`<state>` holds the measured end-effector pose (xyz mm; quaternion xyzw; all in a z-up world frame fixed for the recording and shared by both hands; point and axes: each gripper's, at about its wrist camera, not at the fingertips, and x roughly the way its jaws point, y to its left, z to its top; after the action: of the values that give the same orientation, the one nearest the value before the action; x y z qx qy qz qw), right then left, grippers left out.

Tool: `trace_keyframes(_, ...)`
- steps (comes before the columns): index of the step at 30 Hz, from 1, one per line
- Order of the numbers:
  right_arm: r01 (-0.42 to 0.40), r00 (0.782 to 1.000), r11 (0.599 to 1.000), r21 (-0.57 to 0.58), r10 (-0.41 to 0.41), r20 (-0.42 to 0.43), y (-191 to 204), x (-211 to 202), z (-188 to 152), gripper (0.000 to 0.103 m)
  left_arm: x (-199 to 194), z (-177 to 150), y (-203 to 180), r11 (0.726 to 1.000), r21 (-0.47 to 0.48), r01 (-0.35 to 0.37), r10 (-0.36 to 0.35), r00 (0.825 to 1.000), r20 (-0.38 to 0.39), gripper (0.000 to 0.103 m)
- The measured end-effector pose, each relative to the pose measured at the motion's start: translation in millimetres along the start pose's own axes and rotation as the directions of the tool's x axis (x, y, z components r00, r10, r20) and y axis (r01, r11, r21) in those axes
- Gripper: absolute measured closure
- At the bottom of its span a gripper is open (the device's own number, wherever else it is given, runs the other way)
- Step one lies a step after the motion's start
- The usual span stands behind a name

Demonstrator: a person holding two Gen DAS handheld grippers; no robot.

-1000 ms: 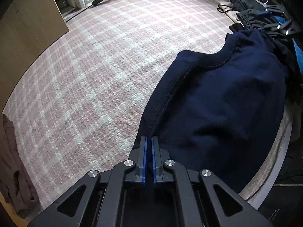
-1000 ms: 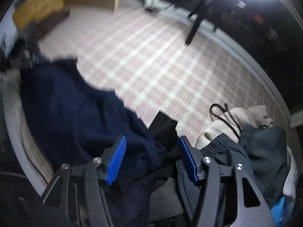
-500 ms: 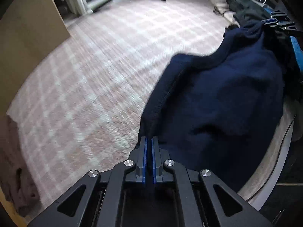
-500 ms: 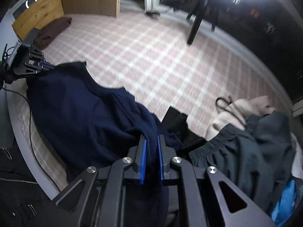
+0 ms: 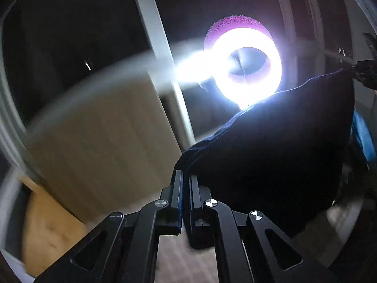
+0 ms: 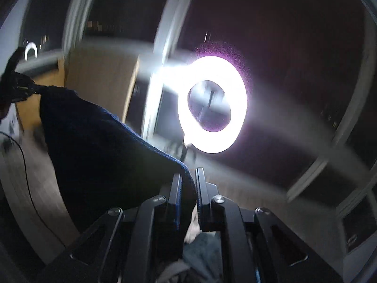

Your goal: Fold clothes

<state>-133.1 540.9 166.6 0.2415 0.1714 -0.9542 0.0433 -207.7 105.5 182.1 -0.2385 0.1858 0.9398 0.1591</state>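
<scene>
Since the earlier frames, you have swung both grippers up off the checked carpet: the floor has dropped out of sight and each camera now looks at a ring light and a dark window, with heavy blur.

Left wrist view: your left gripper (image 5: 185,184) is pinched right down on one edge of the navy sweatshirt (image 5: 278,155), which hangs to the right and stretches up toward your right gripper (image 5: 364,70) at the frame edge. The ring light (image 5: 247,66) glares just above the cloth. The pinch takes only a thin hem at the fingertips; if you keep swinging this fast, the garment's weight could, in my judgement, drag that hem out. A beige cabinet panel (image 5: 106,141) stands behind. No container shows here.

Right wrist view: your right gripper (image 6: 188,184) is clamped on a thick fold of the same sweatshirt (image 6: 101,151), the jaws nearly closed with cloth bunched between them. The fabric runs left, taut, to your left gripper (image 6: 16,87). Pulling the hands further apart could tear one corner free, and the bunched fold may hang the garment crooked. A thin black cable (image 6: 26,165) trails at the left, near enough to snag. Dark clothes (image 6: 200,254) lie blurred below the fingers; no container is visible, so nothing can be said of contents.
</scene>
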Motion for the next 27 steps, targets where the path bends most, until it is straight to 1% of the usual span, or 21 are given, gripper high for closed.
trace_keyframes(2,0.05,0.995,0.999,-0.008,-0.05,0.09,-1,-38,26,0.093,-40,25,2,0.997,0.038,-0.071,0.068,0.995,0.075,0.099)
trace_keyframes(4,0.097,0.979,0.995,-0.01,-0.094,0.181,0,-81,50,0.093,-74,42,0,0.988,0.069,-0.138,0.128,0.983,0.134,0.099)
trace_keyframes(6,0.131,0.963,0.991,-0.005,-0.126,0.239,2,-112,65,0.093,-99,58,4,0.979,0.077,-0.191,0.173,0.966,0.19,0.099)
trace_keyframes(9,0.17,0.94,0.985,-0.007,-0.16,0.303,3,-147,75,0.093,-134,73,-6,0.964,0.066,-0.258,0.233,0.938,0.256,0.099)
trace_keyframes(11,0.183,0.928,0.983,-0.004,-0.171,0.331,5,-164,78,0.093,-155,80,-6,0.956,0.057,-0.289,0.26,0.919,0.297,0.099)
trace_keyframes(12,0.195,0.917,0.981,0.002,-0.183,0.353,6,-175,80,0.093,-166,83,-7,0.95,0.061,-0.306,0.273,0.91,0.314,0.099)
trace_keyframes(14,0.209,0.906,0.978,0.006,-0.197,0.375,7,-188,83,0.093,-187,88,-7,0.936,0.07,-0.344,0.302,0.89,0.342,0.099)
trace_keyframes(15,0.221,0.896,0.975,0.01,-0.207,0.393,7,-195,85,0.093,-196,89,-7,0.931,0.072,-0.358,0.312,0.882,0.353,0.099)
trace_keyframes(17,0.231,0.883,0.973,0.01,-0.214,0.417,8,-206,90,0.093,-213,93,-4,0.922,0.068,-0.382,0.331,0.866,0.374,0.099)
trace_keyframes(20,0.247,0.861,0.969,0.006,-0.222,0.458,10,-219,96,0.093,-234,96,1,0.911,0.051,-0.409,0.358,0.846,0.396,0.099)
trace_keyframes(22,0.254,0.847,0.967,0.006,-0.225,0.481,11,-224,99,0.093,-238,97,3,0.905,0.052,-0.423,0.37,0.84,0.398,0.099)
trace_keyframes(24,0.254,0.841,0.967,0.01,-0.226,0.491,8,-220,102,0.093,-233,98,4,0.9,0.066,-0.431,0.374,0.841,0.39,0.099)
trace_keyframes(25,0.256,0.841,0.967,0.01,-0.228,0.491,6,-214,101,0.093,-224,103,3,0.899,0.074,-0.432,0.375,0.845,0.381,0.099)
trace_keyframes(27,0.257,0.851,0.966,0.006,-0.23,0.473,9,-197,105,0.093,-206,108,6,0.9,0.089,-0.428,0.374,0.859,0.349,0.099)
